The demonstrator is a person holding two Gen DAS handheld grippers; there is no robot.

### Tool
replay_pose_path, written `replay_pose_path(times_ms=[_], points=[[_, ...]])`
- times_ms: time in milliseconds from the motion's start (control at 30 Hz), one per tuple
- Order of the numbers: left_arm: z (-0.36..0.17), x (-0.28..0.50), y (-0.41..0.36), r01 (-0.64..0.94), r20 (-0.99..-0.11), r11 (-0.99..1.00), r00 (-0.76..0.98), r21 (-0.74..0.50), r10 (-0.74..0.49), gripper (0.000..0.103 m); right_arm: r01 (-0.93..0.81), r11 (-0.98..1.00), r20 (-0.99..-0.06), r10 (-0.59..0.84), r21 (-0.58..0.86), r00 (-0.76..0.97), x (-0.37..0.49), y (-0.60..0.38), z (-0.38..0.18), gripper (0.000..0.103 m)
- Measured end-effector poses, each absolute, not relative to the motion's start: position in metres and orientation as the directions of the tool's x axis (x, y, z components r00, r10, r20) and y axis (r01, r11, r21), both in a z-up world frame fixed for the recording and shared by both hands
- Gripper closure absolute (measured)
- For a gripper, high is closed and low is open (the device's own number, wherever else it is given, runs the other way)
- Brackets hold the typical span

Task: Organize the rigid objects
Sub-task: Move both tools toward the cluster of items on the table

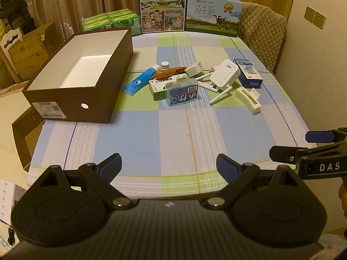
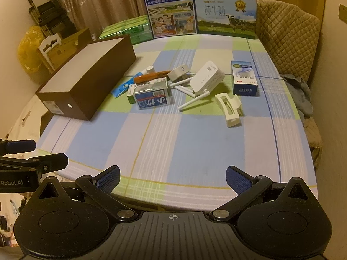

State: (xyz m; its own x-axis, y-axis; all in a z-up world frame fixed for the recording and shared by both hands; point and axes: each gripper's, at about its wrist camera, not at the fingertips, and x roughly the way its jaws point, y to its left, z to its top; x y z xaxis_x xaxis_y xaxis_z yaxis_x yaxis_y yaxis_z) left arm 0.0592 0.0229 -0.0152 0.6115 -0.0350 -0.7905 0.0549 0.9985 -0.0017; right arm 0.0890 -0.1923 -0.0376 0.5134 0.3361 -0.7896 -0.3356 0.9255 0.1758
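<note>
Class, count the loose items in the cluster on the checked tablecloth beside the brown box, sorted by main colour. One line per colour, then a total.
White: 4, the router, hair claw, adapter, small jar
Blue: 2, the tube, carton
Orange: 1, the cutter
Green-white: 1, the medicine box
Clear: 1, the plastic case
Total: 9

Brown box (image 1: 71, 99): sitting open-topped with a white inside, nothing in it, lengthwise along the table's left side.
Blue tube (image 1: 141, 79): lying flat just right of the box, white cap pointing away.
Orange tool (image 1: 170, 72): lying across the tube's far end.
Green-and-white carton (image 1: 159, 88): lying flat right of the tube.
Clear case (image 1: 182, 92): resting tilted on that carton, blue label up.
White adapter (image 1: 194, 69): sitting behind the case.
White router (image 1: 224, 75): leaning right of the case, antennas splaying out.
Blue-and-white carton (image 1: 248, 75): lying beyond the router, farthest from the box.
White hair claw (image 1: 249, 99): lying on its side, nearest the viewer.
</note>
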Motion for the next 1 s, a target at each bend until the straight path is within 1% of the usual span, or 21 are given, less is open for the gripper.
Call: replay_pose_path(times_ms=[433, 733, 867, 1000], points=[[-0.023, 0.091, 0.039, 0.120, -0.791, 0.993, 0.609, 0.016, -0.061, 0.011, -0.267, 0.948, -0.789, 0.295, 0.172, 0.539, 0.105, -0.179, -0.044, 0.002], [-0.033, 0.118, 0.048, 0.170, -0.794, 0.985, 0.602, 0.025, -0.084, 0.011, -0.218, 0.961, -0.770, 0.267, 0.169, 0.580, 0.117, -0.171, -0.051, 0.002], [-0.037, 0.128, 0.047, 0.187, -0.798, 0.982, 0.594, 0.013, -0.102, 0.011, -0.192, 0.963, -0.760, 0.265, 0.186, 0.593, 0.125, -0.173, -0.056, 0.002], [-0.043, 0.141, 0.043, 0.208, -0.806, 0.978, 0.579, -0.002, -0.125, 0.011, -0.162, 0.972, -0.776, 0.232, 0.168, 0.587, 0.134, -0.177, -0.061, 0.002]])
